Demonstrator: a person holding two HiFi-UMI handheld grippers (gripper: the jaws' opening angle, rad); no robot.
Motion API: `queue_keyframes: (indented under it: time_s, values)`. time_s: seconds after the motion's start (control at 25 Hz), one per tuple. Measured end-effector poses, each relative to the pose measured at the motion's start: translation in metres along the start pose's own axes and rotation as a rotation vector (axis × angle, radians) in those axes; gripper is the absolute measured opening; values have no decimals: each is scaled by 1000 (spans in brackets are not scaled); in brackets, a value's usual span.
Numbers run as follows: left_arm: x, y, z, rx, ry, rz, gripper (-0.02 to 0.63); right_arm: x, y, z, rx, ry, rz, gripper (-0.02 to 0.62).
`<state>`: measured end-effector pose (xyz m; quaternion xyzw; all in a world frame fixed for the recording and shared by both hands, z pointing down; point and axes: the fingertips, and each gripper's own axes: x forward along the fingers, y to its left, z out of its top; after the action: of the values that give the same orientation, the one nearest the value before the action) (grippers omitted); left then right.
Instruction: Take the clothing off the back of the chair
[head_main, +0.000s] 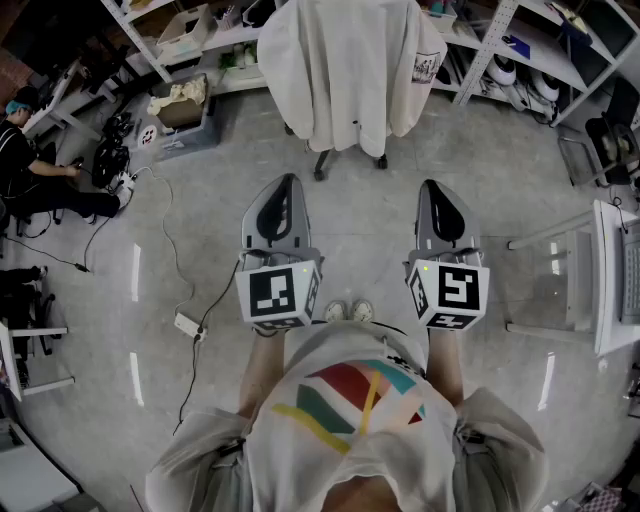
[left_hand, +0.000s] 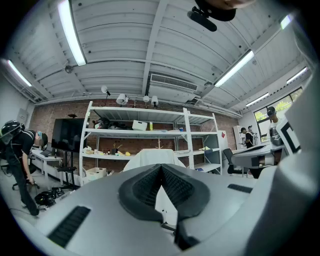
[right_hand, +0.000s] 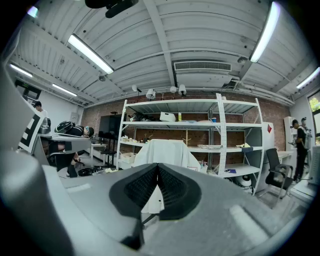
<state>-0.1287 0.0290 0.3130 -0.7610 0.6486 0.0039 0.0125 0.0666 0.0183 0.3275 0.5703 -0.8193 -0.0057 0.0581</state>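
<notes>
While I face the chair (head_main: 321, 165), my left gripper (head_main: 288, 182) and right gripper (head_main: 432, 186) sit pressed together, empty | white clothing (head_main: 345, 70) drapes its back, well ahead | only head view shows its wheeled base.

You hold two grippers, the left gripper (head_main: 288, 182) and the right gripper (head_main: 433, 186). Each carries one marker cube, two in all: the left cube (head_main: 277, 293) and the right cube (head_main: 450, 293). Far ahead stands one chair (head_main: 322, 166) with one white garment (head_main: 345, 70) on its back. One person (head_main: 30, 170) is at far left. One power strip (head_main: 188, 325) lies on the floor (head_main: 200, 230), near left. Two shoes show between the cubes: your left shoe (head_main: 335, 312) and right shoe (head_main: 362, 311).
</notes>
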Motion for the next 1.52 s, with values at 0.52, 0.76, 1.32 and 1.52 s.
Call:
queue_keyframes:
  time_s: [0.52, 0.76, 1.32, 1.52]
  values:
    - [9, -6, -6, -7, 9, 5, 12, 3, -8, -10, 21, 15, 20, 5]
    - [15, -16, -7, 0, 10, 17, 12, 0, -18, -8, 86, -39, 70, 6]
    - [25, -21, -13, -27, 16, 111, 12, 1, -58, -19, 106, -41, 125, 5]
    - [45, -17, -16, -28, 11, 113, 12, 22, -65, -19, 100, -40, 126, 6]
